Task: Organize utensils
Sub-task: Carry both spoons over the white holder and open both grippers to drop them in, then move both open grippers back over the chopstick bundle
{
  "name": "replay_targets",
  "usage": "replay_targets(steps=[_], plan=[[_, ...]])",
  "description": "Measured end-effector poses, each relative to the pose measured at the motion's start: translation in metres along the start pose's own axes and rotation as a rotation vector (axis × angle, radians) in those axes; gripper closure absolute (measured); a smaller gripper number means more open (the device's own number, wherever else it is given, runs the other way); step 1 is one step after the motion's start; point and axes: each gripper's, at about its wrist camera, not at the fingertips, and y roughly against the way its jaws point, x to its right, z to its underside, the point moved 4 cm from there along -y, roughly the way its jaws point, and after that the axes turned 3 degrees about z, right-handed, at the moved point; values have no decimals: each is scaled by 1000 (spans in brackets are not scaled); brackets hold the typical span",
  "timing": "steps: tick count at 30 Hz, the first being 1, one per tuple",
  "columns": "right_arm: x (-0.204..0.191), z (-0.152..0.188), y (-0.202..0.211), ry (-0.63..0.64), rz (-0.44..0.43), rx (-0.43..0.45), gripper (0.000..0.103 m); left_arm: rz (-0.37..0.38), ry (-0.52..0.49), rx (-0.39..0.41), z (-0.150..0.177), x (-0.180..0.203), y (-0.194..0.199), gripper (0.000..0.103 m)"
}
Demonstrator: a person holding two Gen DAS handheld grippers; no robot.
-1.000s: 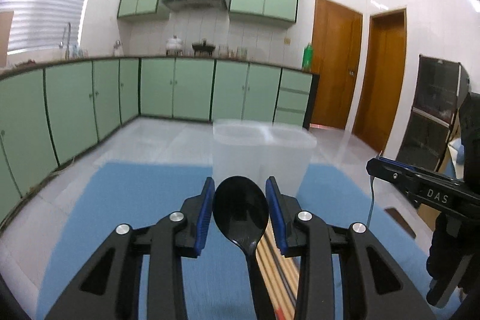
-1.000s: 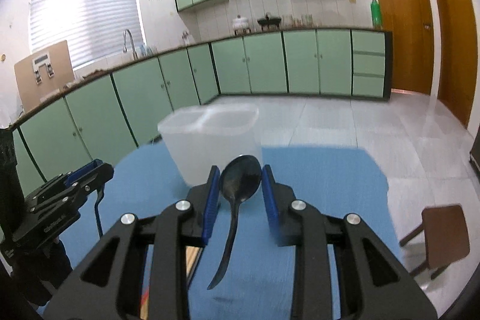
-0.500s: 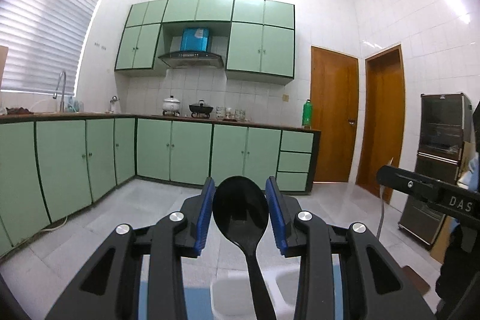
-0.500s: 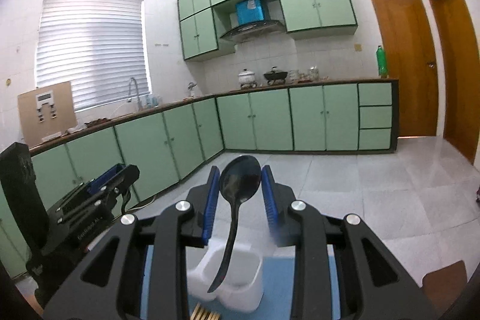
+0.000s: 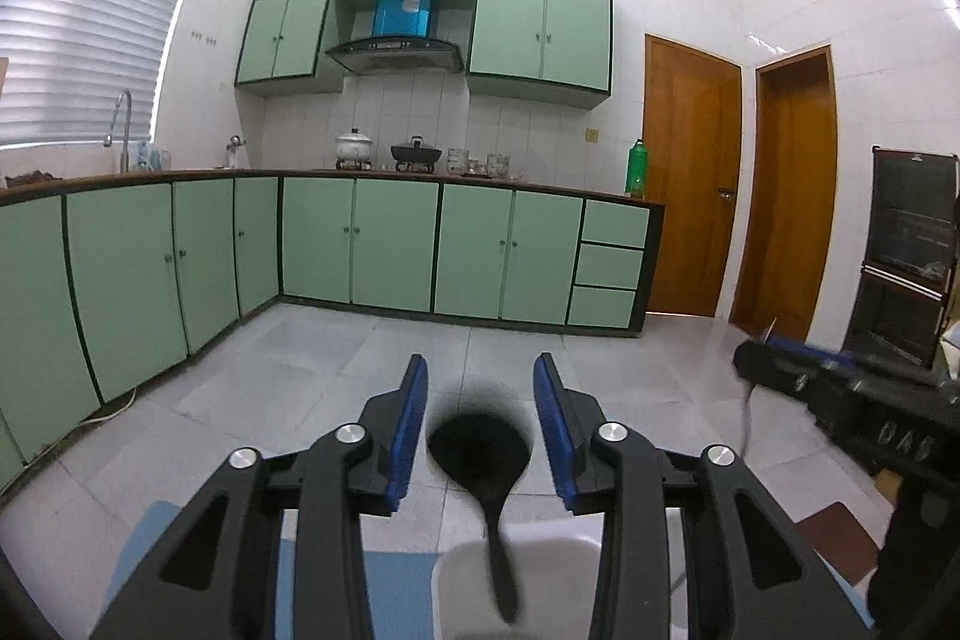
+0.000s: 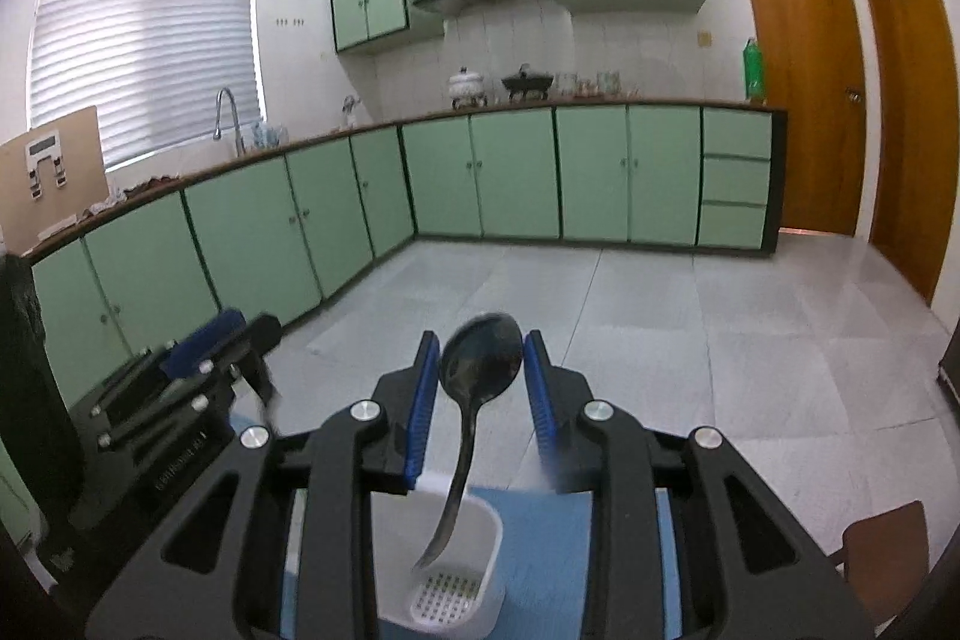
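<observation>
Hanging above a white plastic holder (image 6: 447, 568) on a blue mat (image 6: 540, 550), both grippers face a tiled kitchen. The holder is the landmark: it stands on the mat, and the bench under the mat is barely visible.

The left gripper (image 5: 480, 400) has its fingers (image 5: 408, 424) opening, with a gap on both sides of a black spoon (image 5: 480, 454). The spoon is blurred, its bowl up between the blue pads and its handle pointing down toward the holder's rim (image 5: 516, 550). I cannot tell whether the handle has reached the holder.

The right gripper (image 6: 480, 370) has narrow fingers (image 6: 423, 400) on a dark shiny spoon (image 6: 480, 364). The left pad touches the bowl; at the right pad contact is less clear. Its handle curves down into the holder's near compartment, ending above the perforated floor (image 6: 447, 595).

Beyond the holder lies a pale grey tiled floor (image 6: 660, 328), then a row of green cabinets (image 6: 510, 178) under a dark counter. Pots (image 5: 384, 148) sit on the stove, with a hood and blue box (image 5: 405, 13) above. Left of the holder are a window blind (image 6: 144, 34) and tap (image 6: 225, 112); right of it, two brown doors (image 5: 690, 178) and a green bottle (image 5: 637, 169).
</observation>
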Motion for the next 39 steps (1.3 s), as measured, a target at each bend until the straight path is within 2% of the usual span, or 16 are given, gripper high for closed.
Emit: replay_targets(steps=[1,2,6,10,12,16,22,28,32,39], plan=[[-2,3,0,2,2,-6,71,3,-3,-2,1,0,3,64],[-2,7,2,4,5,-10,64,4,-4,-1,1,0,6,62],[-1,18,17,-26,3,-21,49,0,17,-13,1,-1,27,50],[2,39,41,-39,8,-51,36,4,50,-63,12,-2,57,41],[4,57,57,-52,11,-80,26,-12,49,-106,22,-1,71,34],[4,108,91,-79,0,-171,24,-15,53,-196,57,4,110,29],[-7,190,134,-115,-10,-334,24,-37,61,-430,138,12,157,25],[-32,241,163,-85,-2,-445,24,-57,72,-582,189,15,181,25],[-42,255,173,-68,-15,-490,24,-65,81,-619,198,13,192,23],[-57,269,179,21,0,-498,24,-76,62,-653,208,15,203,23]])
